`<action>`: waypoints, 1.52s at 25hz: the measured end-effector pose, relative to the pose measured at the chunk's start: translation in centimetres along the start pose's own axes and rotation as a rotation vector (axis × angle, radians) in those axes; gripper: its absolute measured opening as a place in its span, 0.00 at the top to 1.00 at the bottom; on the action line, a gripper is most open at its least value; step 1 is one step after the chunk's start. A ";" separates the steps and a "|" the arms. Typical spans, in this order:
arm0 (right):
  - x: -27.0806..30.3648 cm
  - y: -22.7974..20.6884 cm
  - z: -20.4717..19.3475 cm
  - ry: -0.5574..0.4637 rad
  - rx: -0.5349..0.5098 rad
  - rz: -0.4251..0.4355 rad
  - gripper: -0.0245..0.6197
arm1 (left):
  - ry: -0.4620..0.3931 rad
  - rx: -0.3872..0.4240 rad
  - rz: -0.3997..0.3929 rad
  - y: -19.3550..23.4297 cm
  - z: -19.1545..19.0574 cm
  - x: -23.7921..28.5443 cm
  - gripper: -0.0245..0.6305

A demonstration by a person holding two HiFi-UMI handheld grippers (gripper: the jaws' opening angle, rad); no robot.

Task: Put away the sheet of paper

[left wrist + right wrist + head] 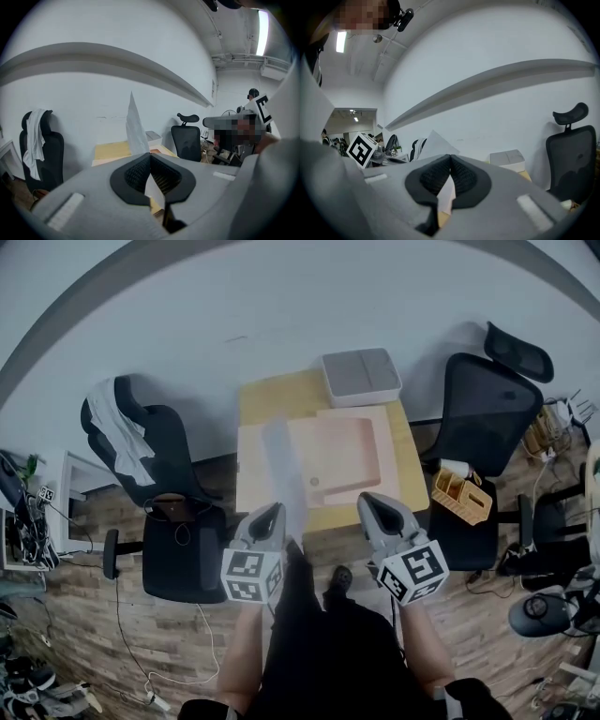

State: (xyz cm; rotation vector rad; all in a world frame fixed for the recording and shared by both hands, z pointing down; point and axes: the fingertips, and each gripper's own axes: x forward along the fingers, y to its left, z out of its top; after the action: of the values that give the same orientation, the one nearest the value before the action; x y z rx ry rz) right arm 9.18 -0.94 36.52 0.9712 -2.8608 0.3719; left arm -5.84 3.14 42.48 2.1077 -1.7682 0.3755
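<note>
The sheet of paper [284, 474] is a pale grey strip that stands up over the near left part of the pink mat [347, 451] on the wooden table [272, 395]. My left gripper [275, 509] is shut on its lower edge. In the left gripper view the paper [135, 126] rises straight out of the closed left gripper [150, 154]. My right gripper [367, 499] hovers at the table's near edge, to the right of the sheet and apart from it. The right gripper [450, 157] has its pads together, and the paper [433, 143] shows behind them to the left.
A grey-lidded white box [361, 374] sits at the table's far end. Black office chairs flank the table: one at the left [178, 521], one at the right [483, 418]. A wooden organizer [461, 495] stands by the right chair. A chair with a white cloth [122, 427] is further left.
</note>
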 end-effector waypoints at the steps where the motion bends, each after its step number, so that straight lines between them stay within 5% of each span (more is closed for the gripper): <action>1: 0.3 -0.1 -0.1 0.003 0.001 -0.004 0.96 | 0.009 0.000 -0.013 0.1 -0.1 0.5 0.95; 20: 10.6 -2.9 3.3 0.009 -0.029 -0.155 0.96 | 0.156 0.002 -0.267 4.9 -1.9 10.4 0.95; 38: 14.1 -4.0 1.2 0.056 0.006 -0.314 0.96 | 0.330 0.023 -0.319 10.9 -8.4 16.9 0.95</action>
State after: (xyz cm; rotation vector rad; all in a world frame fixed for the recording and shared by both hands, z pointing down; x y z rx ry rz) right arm 0.44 -12.55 38.49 1.3595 -2.5988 0.3697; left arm -13.31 -9.84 58.33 2.1495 -1.2272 0.6135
